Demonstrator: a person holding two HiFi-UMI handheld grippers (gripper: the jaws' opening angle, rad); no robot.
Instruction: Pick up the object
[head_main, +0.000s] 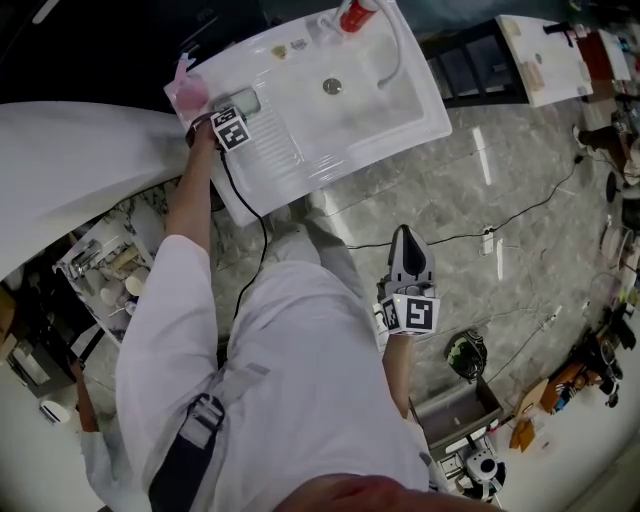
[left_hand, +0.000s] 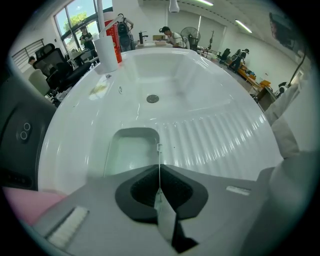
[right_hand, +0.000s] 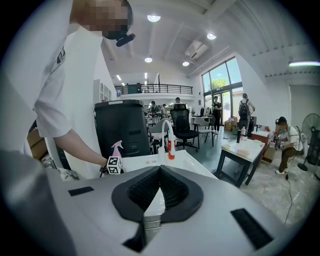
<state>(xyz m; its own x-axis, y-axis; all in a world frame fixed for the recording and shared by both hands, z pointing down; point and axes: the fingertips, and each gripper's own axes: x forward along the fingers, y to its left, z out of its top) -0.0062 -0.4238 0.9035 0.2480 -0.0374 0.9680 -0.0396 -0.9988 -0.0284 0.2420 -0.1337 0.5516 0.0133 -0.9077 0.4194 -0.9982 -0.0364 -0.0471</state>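
Both jaws of left gripper (left_hand: 159, 162) meet over sink (left_hand: 210, 85) — contents unclear.

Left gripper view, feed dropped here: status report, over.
Left gripper shut over sink. Right gripper shut, empty, away from sink. Anything gripped on left: cannot tell. Nothing in the way.

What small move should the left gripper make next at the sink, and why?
Probably lift the left gripper straight up a little: its jaws look shut on a thin pale strip, seen edge-on above the sink. What the strip is I cannot tell.
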